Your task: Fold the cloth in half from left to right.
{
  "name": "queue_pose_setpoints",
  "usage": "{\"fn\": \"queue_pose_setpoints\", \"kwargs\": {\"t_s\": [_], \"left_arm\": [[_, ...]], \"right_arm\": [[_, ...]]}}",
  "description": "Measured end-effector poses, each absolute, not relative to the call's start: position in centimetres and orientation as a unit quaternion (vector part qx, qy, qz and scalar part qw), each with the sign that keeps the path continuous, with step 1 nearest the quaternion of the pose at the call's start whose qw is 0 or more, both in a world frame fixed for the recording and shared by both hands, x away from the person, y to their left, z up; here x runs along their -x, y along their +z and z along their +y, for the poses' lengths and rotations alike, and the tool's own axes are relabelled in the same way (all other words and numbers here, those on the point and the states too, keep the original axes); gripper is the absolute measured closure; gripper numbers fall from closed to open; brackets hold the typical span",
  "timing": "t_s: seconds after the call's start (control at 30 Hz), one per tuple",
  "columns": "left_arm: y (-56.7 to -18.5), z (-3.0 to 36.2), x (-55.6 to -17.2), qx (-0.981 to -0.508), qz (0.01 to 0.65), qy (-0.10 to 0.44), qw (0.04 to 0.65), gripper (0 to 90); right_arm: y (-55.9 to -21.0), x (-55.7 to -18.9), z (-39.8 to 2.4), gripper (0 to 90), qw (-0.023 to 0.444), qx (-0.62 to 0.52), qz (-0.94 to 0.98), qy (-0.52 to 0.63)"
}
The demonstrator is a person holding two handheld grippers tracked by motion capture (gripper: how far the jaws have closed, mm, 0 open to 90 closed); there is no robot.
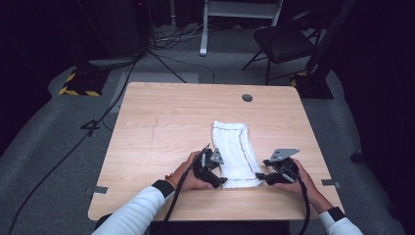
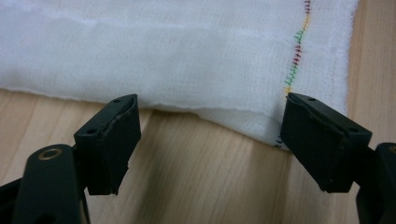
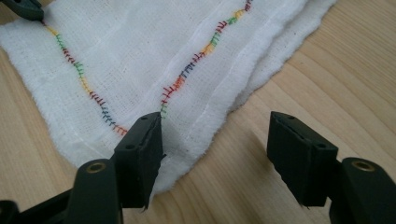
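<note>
Cloth [image 1: 236, 154] folded to a long strip, flat on desk [image 1: 161, 132] near its front edge | left tongs [image 1: 214, 174] open at near-left corner | right tongs [image 1: 264, 176] open astride near-right corner, gripping nothing | judged: next fold not begun, corners not yet pinched

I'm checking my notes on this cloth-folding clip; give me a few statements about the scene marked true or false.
1. The white cloth lies folded on the wooden table. True.
2. The left gripper has its jaws clamped on the cloth. False: the jaws stand open at the cloth's near corner, nothing pinched.
3. The cloth has a line of many-coloured stitching. True.
4. The right gripper holds the cloth lifted off the table. False: its jaws are open and the cloth lies flat.
5. A chair stands on the floor beyond the table. True.
</note>
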State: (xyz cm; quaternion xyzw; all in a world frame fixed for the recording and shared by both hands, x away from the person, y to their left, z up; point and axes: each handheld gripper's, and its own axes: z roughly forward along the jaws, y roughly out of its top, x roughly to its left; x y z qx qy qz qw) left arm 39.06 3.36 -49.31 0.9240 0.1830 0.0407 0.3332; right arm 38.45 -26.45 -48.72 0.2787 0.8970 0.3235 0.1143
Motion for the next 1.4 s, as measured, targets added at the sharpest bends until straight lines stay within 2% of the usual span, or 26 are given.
{"fn": "queue_pose_setpoints", "kwargs": {"t_s": [0.13, 0.33, 0.43, 0.5, 0.57, 0.7, 0.93, 1.1, 1.2, 1.4], "left_arm": [[-49.5, 4.3, -38.5, -0.927, 0.164, 0.049, 0.334, 20.2], [-49.5, 4.9, -37.9, -0.926, 0.173, 0.051, 0.333, 20.2], [-49.4, 5.1, -38.0, -0.927, 0.179, 0.054, 0.327, 20.6], [-49.2, 5.3, -38.0, -0.925, 0.181, 0.055, 0.331, 20.6], [-48.8, 5.5, -38.1, -0.922, 0.182, 0.068, 0.336, 21.2], [-47.4, 5.9, -39.0, -0.911, 0.191, 0.093, 0.354, 22.3], [-45.6, 5.7, -42.7, -0.886, 0.233, 0.130, 0.378, 23.2], [-45.9, 5.4, -46.7, -0.869, 0.286, 0.143, 0.378, 23.9], [-46.1, 4.8, -48.6, -0.861, 0.301, 0.188, 0.364, 26.0], [-47.1, 3.9, -51.6, -0.853, 0.332, 0.171, 0.363, 26.0]], "right_arm": [[-48.7, -37.8, -25.8, 40.5, 0.123, -0.272, 0.898, 0.322], [-48.7, -37.5, -25.5, 41.3, 0.119, -0.275, 0.896, 0.327], [-48.7, -37.1, -25.2, 44.6, 0.117, -0.273, 0.897, 0.326], [-48.6, -36.9, -25.0, 44.5, 0.113, -0.271, 0.899, 0.324], [-48.4, -36.8, -24.8, 39.2, 0.118, -0.263, 0.905, 0.314], [-47.3, -37.4, -25.2, 39.1, 0.130, -0.264, 0.898, 0.326], [-45.7, -40.9, -25.3, 44.2, 0.179, -0.288, 0.877, 0.341], [-45.3, -45.0, -24.3, 46.7, 0.192, -0.314, 0.861, 0.351], [-45.4, -47.2, -23.4, 46.7, 0.201, -0.323, 0.853, 0.356], [-46.7, -50.6, -22.0, 46.8, 0.197, -0.352, 0.846, 0.348]]}}
